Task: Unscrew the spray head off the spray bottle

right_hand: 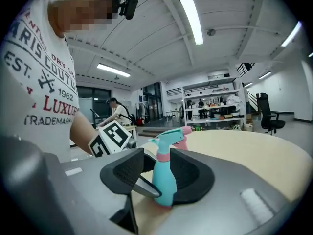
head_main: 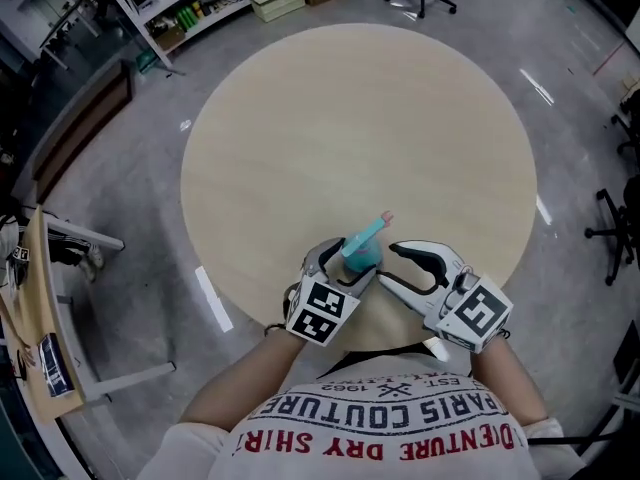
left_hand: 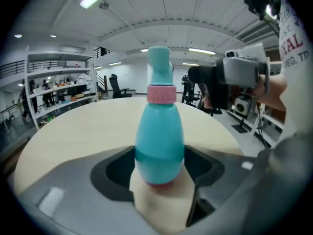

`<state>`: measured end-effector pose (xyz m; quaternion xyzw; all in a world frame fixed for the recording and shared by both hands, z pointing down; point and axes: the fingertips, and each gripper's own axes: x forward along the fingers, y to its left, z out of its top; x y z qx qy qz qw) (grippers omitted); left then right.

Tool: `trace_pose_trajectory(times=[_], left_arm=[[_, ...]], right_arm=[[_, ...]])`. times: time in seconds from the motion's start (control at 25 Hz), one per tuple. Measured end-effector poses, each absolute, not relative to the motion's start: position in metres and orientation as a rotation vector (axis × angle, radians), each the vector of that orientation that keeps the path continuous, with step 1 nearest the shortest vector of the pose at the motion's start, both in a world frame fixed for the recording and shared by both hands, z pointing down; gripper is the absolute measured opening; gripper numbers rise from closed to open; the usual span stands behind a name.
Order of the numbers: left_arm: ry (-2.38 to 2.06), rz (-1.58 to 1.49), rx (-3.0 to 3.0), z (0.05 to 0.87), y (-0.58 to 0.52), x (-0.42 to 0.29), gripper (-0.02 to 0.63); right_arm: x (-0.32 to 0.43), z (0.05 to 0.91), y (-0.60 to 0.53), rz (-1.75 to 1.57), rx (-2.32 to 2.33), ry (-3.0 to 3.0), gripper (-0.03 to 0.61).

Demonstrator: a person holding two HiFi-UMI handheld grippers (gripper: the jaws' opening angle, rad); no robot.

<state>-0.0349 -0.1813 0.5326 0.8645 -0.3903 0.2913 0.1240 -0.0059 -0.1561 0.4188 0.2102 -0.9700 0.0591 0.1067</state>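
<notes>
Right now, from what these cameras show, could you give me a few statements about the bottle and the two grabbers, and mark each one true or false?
1. The spray head is on the spray bottle. True.
2. The spray bottle is red. False: it is teal, with a pink collar.
3. The left gripper is shut on the bottle's lower body. True.
4. The right gripper clamps the spray head. False: its jaws stand apart beside the bottle and press on nothing.
5. The table is square. False: it is round.

Bright ceiling strips (right_hand: pixel 191 19), fisheye-warped edges, floor (head_main: pixel 130 268) glare
</notes>
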Motion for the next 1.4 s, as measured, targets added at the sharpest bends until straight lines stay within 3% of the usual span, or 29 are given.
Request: trace_pose_trajectory(times=[0.28, 0.32, 0.48, 0.84, 0.96, 1.0, 1.04, 1.08, 1.4], left_arm=[[-1.182, 0.839, 2.495, 0.531, -0.17, -0.015, 0.311], [-1.182, 0.839, 2.495, 0.532, -0.17, -0.012, 0.311], [-1.088, 0.848, 2.56, 0.532, -0.164, -0.007, 0.311], [-0.194, 1.074, 2.904, 0.529, -0.119, -0.026, 0.311], [-0.267, 1.044, 2.889, 0.53, -0.122, -0.024, 0.311], [-0.325, 1.015, 2.878, 0.531, -0.123, -0.024, 0.311], [-0.396, 0.983, 2.864, 0.531, -0.125, -0.026, 0.311], [-0.479, 0.951, 2.844, 0.53, -0.128, -0.028, 0.311], [-1.091, 0.829, 2.574, 0.53, -0.152, -0.03, 0.311]], right_arm=[[-0.026, 0.443, -0.169, 0.087, 0.764, -2.752, 0.167], [-0.025, 0.444, -0.17, 0.077, 0.773, -2.742, 0.135], [-0.021, 0.446, -0.164, 0.073, 0.673, -2.765, 0.13], [-0.046, 0.44, -0.119, 0.01, -0.096, -2.818, 0.129], [-0.043, 0.444, -0.121, -0.018, -0.035, -2.827, 0.135], [-0.043, 0.444, -0.12, -0.019, 0.018, -2.849, 0.177], [-0.043, 0.443, -0.119, -0.014, 0.081, -2.878, 0.257], [-0.042, 0.442, -0.119, -0.008, 0.159, -2.905, 0.271], [-0.031, 0.438, -0.143, 0.168, 0.716, -2.841, 0.219]])
